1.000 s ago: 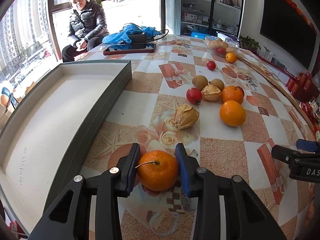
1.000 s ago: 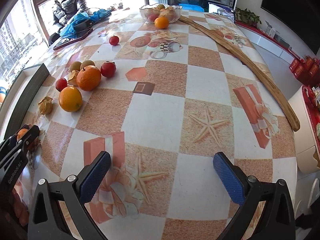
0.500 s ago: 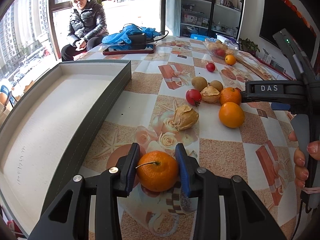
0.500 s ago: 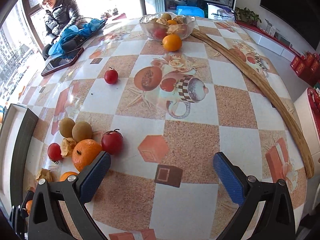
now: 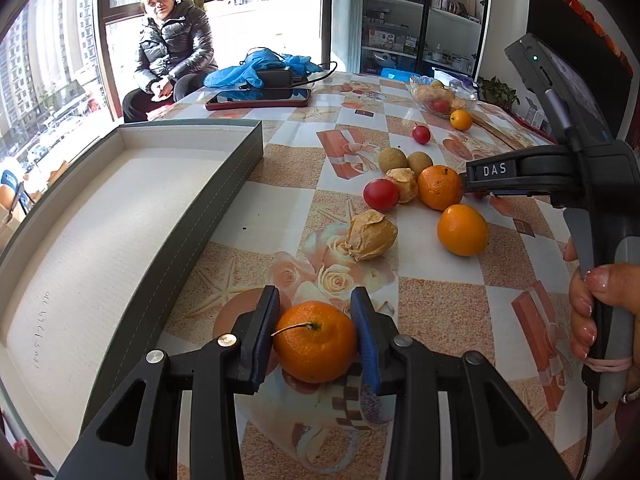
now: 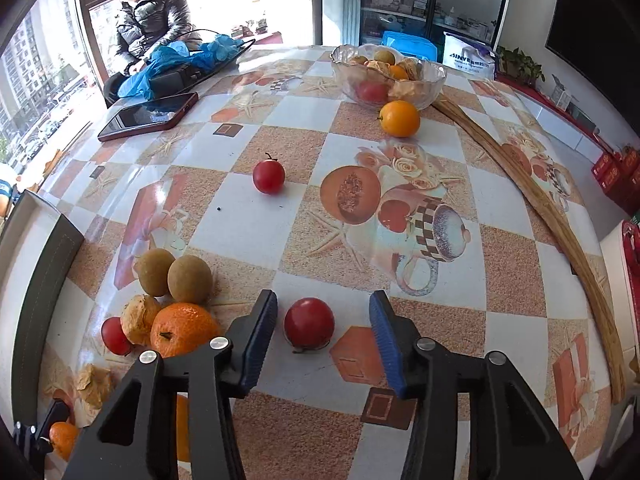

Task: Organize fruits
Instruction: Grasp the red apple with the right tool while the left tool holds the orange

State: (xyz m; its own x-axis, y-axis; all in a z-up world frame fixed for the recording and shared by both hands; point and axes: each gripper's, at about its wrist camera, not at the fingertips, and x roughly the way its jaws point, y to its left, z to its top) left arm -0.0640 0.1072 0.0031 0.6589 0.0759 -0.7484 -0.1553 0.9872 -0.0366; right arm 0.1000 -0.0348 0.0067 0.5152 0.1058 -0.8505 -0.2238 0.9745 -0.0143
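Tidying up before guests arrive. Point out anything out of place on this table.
Fruit lies loose on the tablecloth: a cluster near the empty grey tray, one red fruit alone mid-table, and an orange left outside the glass bowl.

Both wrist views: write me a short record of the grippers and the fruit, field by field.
left gripper: shut on the stemmed mandarin, next to the tray
right gripper: open, its jaws have just been closing; the red fruit sits between them, with gaps on both sides
tray: no fruit in the part that shows
glass bowl: holds several fruits, at the far end of the table
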